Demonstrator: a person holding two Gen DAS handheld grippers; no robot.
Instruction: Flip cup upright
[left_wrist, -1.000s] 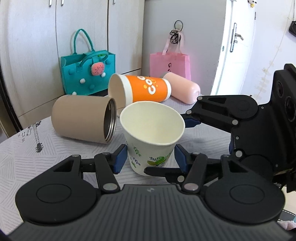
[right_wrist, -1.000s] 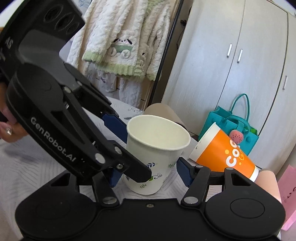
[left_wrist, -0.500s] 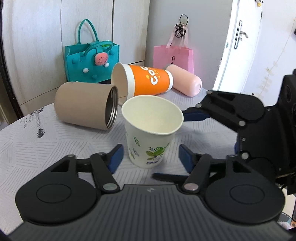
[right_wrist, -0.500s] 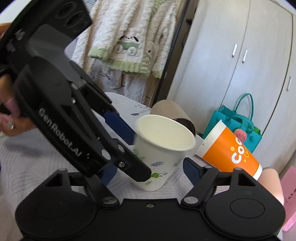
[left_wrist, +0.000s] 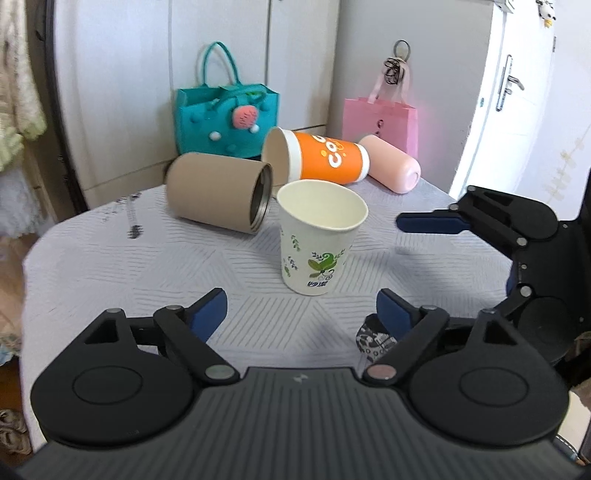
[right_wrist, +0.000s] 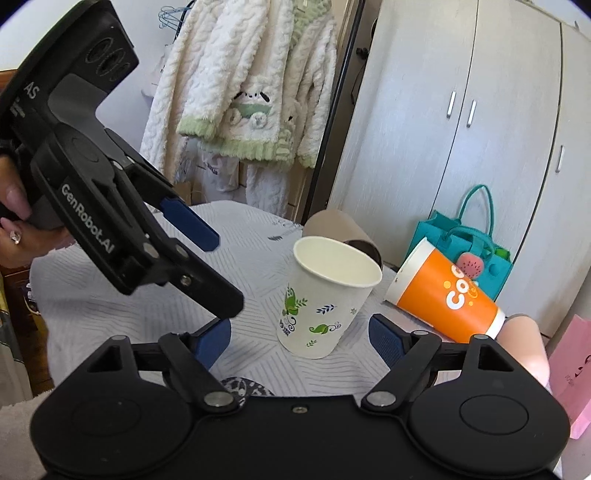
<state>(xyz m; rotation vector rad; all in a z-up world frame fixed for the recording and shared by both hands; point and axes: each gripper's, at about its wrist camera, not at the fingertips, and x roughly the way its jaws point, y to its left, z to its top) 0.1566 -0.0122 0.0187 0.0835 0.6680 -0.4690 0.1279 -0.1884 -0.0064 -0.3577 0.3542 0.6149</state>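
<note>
A white paper cup (left_wrist: 320, 236) with green leaf prints stood upright, mouth up, near the middle of a table (left_wrist: 110, 258) covered in a pale grey patterned cloth. Nothing touched it.

The left gripper (left_wrist: 301, 310) hovered just in front of the cup with its jaws spread wide and nothing between its blue fingers (left_wrist: 208, 309); the cup sat beyond the fingertips, roughly centred on the gap. The right gripper (right_wrist: 300, 334) was likewise wide open and empty, with the cup (right_wrist: 328, 295) standing just past its fingertips. In the right wrist view the left gripper showed from the side at upper left, held by a hand (right_wrist: 16, 221) with pink nails.

Behind the cup three other vessels lay on their sides: a tan tumbler (left_wrist: 219, 192) with its open mouth toward the cup, an orange cup (left_wrist: 317, 157) with white lettering, and a pink bottle (left_wrist: 391, 168). A teal bag (left_wrist: 227, 114) and a pink bag (left_wrist: 380, 122) stood by white cabinet doors at the back. A fluffy white and green garment (right_wrist: 251, 85) hung to the left of the cabinets.
</note>
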